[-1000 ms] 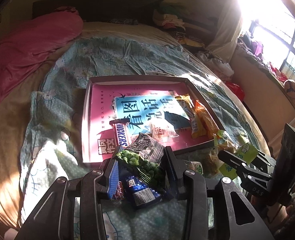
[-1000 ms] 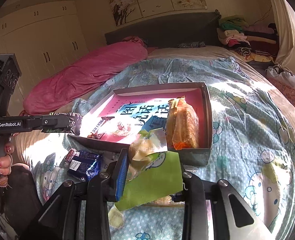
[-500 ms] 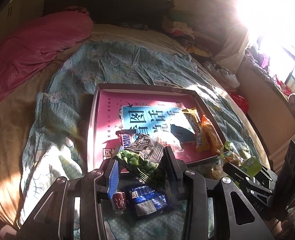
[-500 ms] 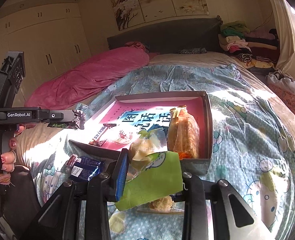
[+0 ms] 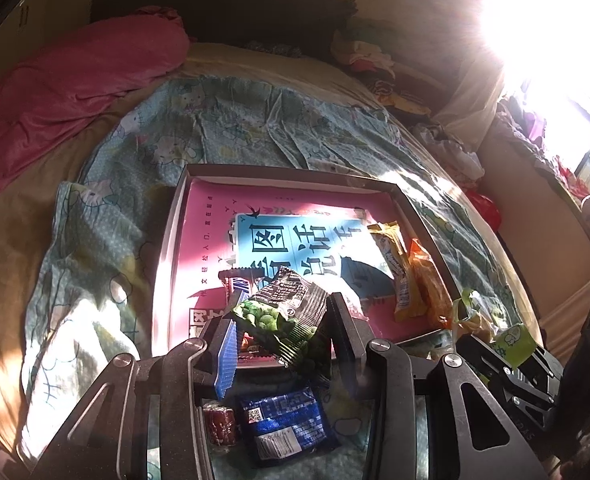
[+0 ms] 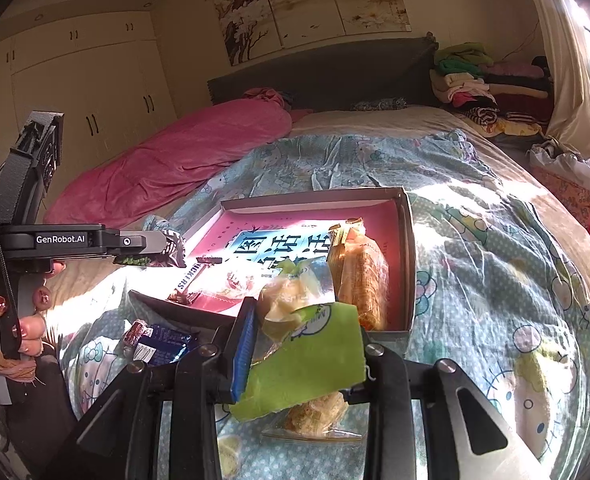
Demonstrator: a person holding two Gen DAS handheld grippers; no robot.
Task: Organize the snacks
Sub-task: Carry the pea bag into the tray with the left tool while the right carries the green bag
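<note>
Snacks: you hold two, one in each gripper; the others lie in the box (image 5: 423,220) or on the bed (image 6: 495,280) just in front of it.
Pea bag (image 5: 283,316): clenched in your left gripper (image 5: 281,332), jaws tight on its sides, above the box's near edge.
Green pack (image 6: 307,360): gripped by your right gripper (image 6: 301,356), jaws pressed on it (pale pastry shows through the clear part), just short of the box's near wall.
Box: open, on the blue sheet, with a pink-and-blue printed bottom.
In the box: a chocolate bar (image 5: 237,282) at the near left; yellow bags (image 5: 411,272) along the right wall.
On the bed: a blue pack (image 5: 285,426) and a small red sweet (image 5: 221,426), touching, under your left gripper.
Your hand (image 6: 27,312): wrapped round the left gripper's handle, seen from the right wrist.
</note>
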